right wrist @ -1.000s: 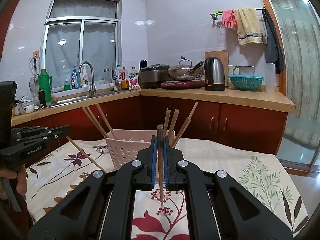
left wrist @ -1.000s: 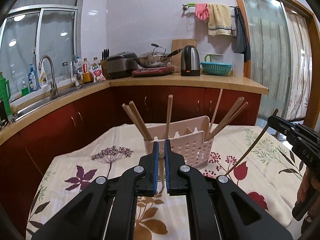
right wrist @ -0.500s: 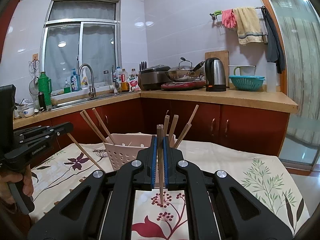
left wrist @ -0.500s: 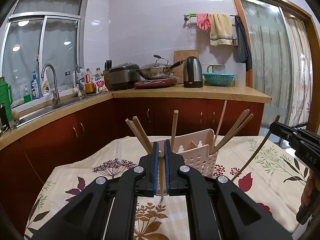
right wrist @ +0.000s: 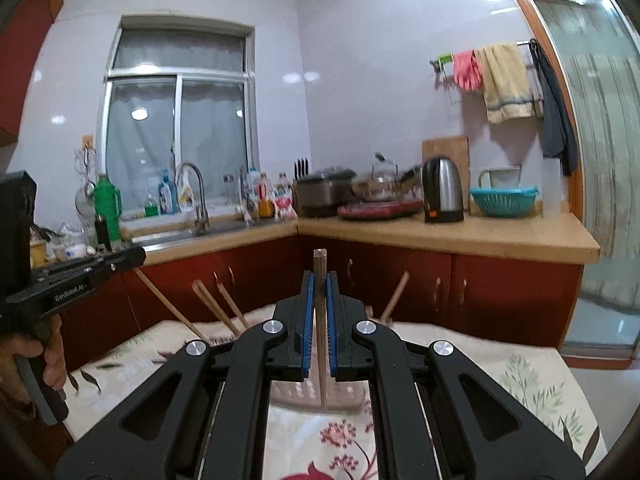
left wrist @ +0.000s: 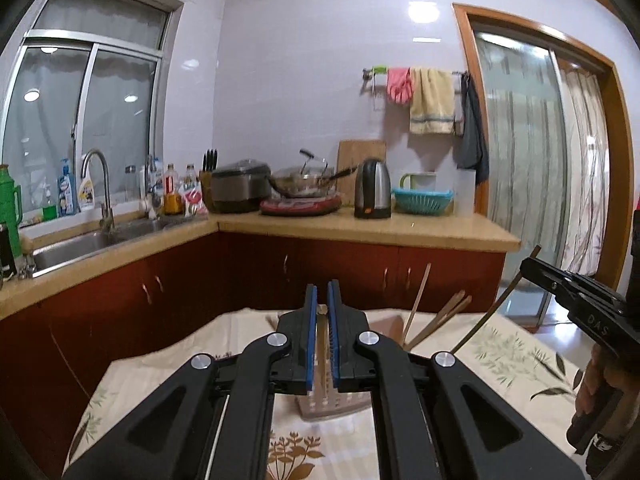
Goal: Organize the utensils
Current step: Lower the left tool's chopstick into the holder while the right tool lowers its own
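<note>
A pale perforated utensil basket (left wrist: 332, 402) stands on the flowered tablecloth, mostly hidden behind my fingers in both views; it also shows in the right wrist view (right wrist: 316, 394). Several wooden chopsticks (left wrist: 438, 318) lean out of it. My left gripper (left wrist: 322, 300) is shut on one chopstick (left wrist: 320, 356), held upright above the basket. My right gripper (right wrist: 319, 292) is shut on another chopstick (right wrist: 320, 304), upright, its lower tip over the basket. Each gripper appears at the edge of the other's view, with its chopstick slanting down.
The table with the flowered cloth (right wrist: 520, 384) stands before red cabinets (left wrist: 240, 272) and a wooden counter (right wrist: 460, 232). On the counter are a kettle (right wrist: 442, 190), a wok, a rice cooker and a teal basket (right wrist: 503, 201). A sink (left wrist: 76, 242) is at left.
Both grippers have risen and tilted up, each still holding its chopstick. The basket has dropped low in both views and is now mostly hidden behind the fingers.
</note>
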A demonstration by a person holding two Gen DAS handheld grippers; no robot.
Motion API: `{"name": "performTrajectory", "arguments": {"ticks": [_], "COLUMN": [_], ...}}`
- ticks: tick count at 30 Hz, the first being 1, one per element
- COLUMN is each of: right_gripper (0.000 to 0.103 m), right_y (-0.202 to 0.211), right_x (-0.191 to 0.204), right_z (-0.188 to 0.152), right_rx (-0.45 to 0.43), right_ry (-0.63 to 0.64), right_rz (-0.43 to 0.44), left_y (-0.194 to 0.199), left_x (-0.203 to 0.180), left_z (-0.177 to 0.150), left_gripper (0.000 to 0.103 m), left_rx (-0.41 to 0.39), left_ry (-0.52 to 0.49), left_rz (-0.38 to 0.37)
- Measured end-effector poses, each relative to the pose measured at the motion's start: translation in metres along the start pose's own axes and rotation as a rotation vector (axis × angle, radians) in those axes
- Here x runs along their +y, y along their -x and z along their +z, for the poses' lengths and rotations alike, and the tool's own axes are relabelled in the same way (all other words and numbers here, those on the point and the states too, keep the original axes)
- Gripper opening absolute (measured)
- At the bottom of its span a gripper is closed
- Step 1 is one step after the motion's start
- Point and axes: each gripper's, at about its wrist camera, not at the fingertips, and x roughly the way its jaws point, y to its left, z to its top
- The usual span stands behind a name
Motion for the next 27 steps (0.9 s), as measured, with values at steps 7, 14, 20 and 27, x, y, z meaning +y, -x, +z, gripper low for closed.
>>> {"name": "performTrajectory", "arguments": {"ticks": [7,14,20,27], "right_gripper": [0.006,0.006,0.006,0.007], "right_y": [-0.009,-0.041,-0.077,-0.107], "right_x": [-0.002,-0.015,-0.021,-0.023], "right_z": [0.032,0.035,0.014,-0.023], "right_rx": [-0.095,-0.103,-0.031,0.089], "right_ry": [0.028,0.025,0.012,0.005], "right_rz": [0.000,-0.015,-0.024,-0.029], "left_y": [0.002,-0.016,-0.058,-0.090], "left_x": [0.001,0.004,-0.001,-0.004], "left_z": [0.028,0.035,0.007,-0.028], "left_gripper": [0.006,0.006,0.006,0.009], "left_rx": [-0.097,-0.130,-0.024,0.091], "left_ry": [-0.013,-0.001,-0.001,0.012], "left_rz": [0.025,0.034,0.015,0.002]}}
